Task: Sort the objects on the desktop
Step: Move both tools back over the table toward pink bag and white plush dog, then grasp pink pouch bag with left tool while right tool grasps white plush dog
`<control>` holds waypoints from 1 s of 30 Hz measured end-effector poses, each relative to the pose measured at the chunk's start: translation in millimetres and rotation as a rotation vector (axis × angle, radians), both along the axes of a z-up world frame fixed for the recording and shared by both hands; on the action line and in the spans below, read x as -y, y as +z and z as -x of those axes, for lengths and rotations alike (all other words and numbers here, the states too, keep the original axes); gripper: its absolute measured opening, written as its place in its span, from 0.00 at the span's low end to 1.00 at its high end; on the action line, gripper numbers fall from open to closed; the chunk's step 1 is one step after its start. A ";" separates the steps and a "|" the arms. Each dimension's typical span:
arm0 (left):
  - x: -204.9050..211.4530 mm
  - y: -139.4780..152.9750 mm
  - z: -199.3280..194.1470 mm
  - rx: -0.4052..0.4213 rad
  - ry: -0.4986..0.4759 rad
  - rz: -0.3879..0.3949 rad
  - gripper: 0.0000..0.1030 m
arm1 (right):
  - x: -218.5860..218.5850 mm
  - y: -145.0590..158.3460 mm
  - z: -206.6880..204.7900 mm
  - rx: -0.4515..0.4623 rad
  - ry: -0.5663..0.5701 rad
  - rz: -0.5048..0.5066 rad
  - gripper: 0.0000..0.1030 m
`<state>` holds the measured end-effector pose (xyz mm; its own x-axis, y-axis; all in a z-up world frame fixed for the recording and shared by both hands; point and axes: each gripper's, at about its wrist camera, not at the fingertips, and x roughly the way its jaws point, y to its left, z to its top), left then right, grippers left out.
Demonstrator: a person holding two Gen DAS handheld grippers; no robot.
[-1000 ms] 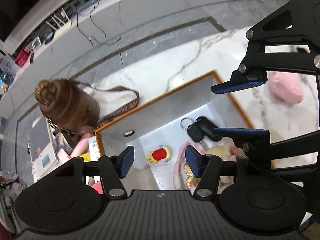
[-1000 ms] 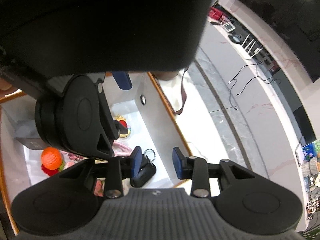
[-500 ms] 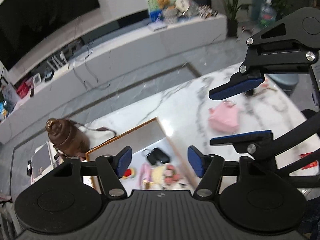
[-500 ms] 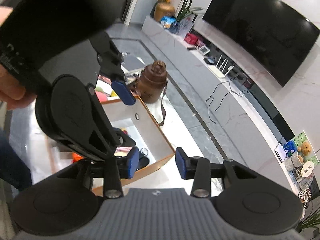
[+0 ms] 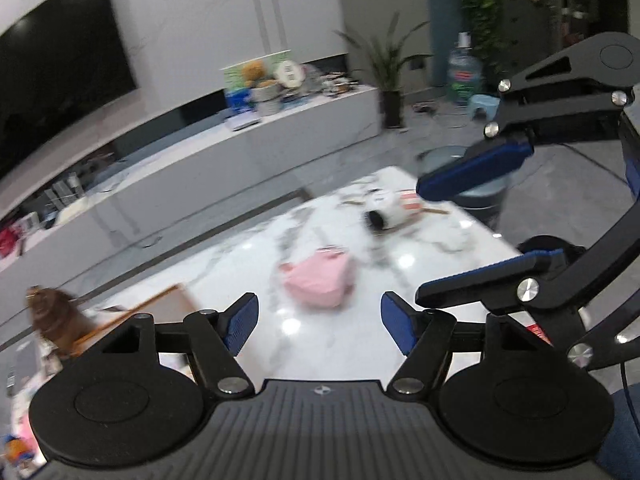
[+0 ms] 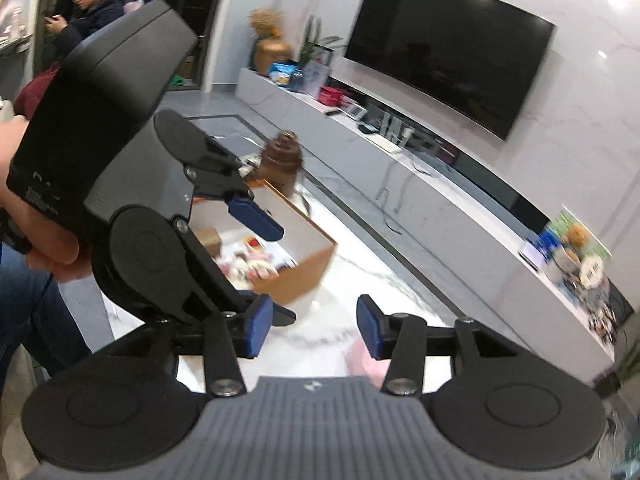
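Left gripper (image 5: 318,322): held above the white marble worktop (image 5: 248,256), its blue-padded fingers spread wide with nothing between them.
Right gripper (image 6: 315,330): also spread apart and carrying nothing; in the left wrist view it shows at the right edge (image 5: 476,236), raised over the worktop, with its two blue pads well apart.
Pink pouch (image 5: 318,278): lying on the worktop, ahead of the left gripper and framed between its fingers; in the right wrist view only a blurred pink patch (image 6: 366,360) shows just beside the right finger.
Box (image 6: 296,264): open, with brown outer walls and a white inside, standing on the worktop ahead and left of the right gripper; small mixed items lie in it, too blurred to name.
Brown bag (image 6: 282,162): upright just behind the far end of the box; in the left wrist view it sits at the far left (image 5: 56,316), next to a corner of the box.
White cup (image 5: 384,212): lying on its side near the far end of the worktop, well apart from the pink pouch, its dark opening facing the camera.
Other small things near the cup: blurred, cannot tell what they are.
Television (image 6: 444,52): dark screen on the wall above a long low white cabinet (image 6: 404,184).
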<state>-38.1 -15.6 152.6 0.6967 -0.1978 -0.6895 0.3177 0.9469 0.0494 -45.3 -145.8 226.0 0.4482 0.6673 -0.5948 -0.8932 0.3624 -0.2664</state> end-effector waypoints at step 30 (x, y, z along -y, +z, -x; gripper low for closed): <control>60.1 -184.4 -203.7 -0.312 -0.148 -0.220 0.79 | 71.3 -206.2 -277.9 -0.041 -0.076 0.279 0.84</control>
